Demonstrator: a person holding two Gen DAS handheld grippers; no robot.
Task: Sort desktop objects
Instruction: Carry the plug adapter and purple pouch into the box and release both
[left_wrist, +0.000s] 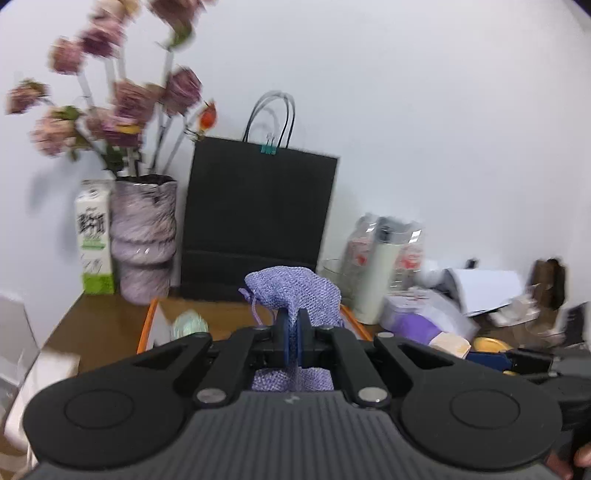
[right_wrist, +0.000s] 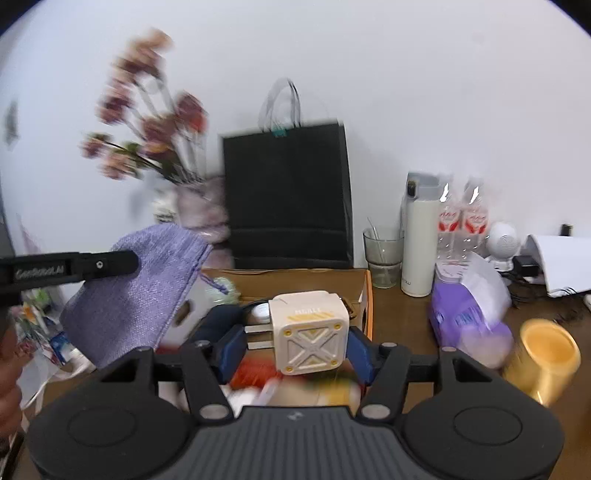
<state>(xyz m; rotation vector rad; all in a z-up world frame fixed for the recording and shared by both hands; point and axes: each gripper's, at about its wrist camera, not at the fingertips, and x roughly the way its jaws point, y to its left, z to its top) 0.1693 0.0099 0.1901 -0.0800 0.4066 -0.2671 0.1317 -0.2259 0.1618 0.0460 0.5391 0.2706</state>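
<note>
Left gripper (left_wrist: 291, 332): fingers are pinching the purple pouch (left_wrist: 295, 295) by its cloth, mid-frame, so it is dangling.
Right gripper (right_wrist: 309, 341): fingers are squeezing the cream cube (right_wrist: 309, 332), centre frame.
Cardboard box (right_wrist: 364, 295): sitting behind on the desk (right_wrist: 399, 325), likely where both are going.

A paper bag (right_wrist: 288, 192) is stood against the wall behind an open cardboard box (right_wrist: 364, 295). At the bag's nine o'clock a vase (left_wrist: 144, 236) and carton (left_wrist: 94, 236) are set; at three o'clock, a glass (right_wrist: 382, 254) and flask (right_wrist: 419, 236).
</note>
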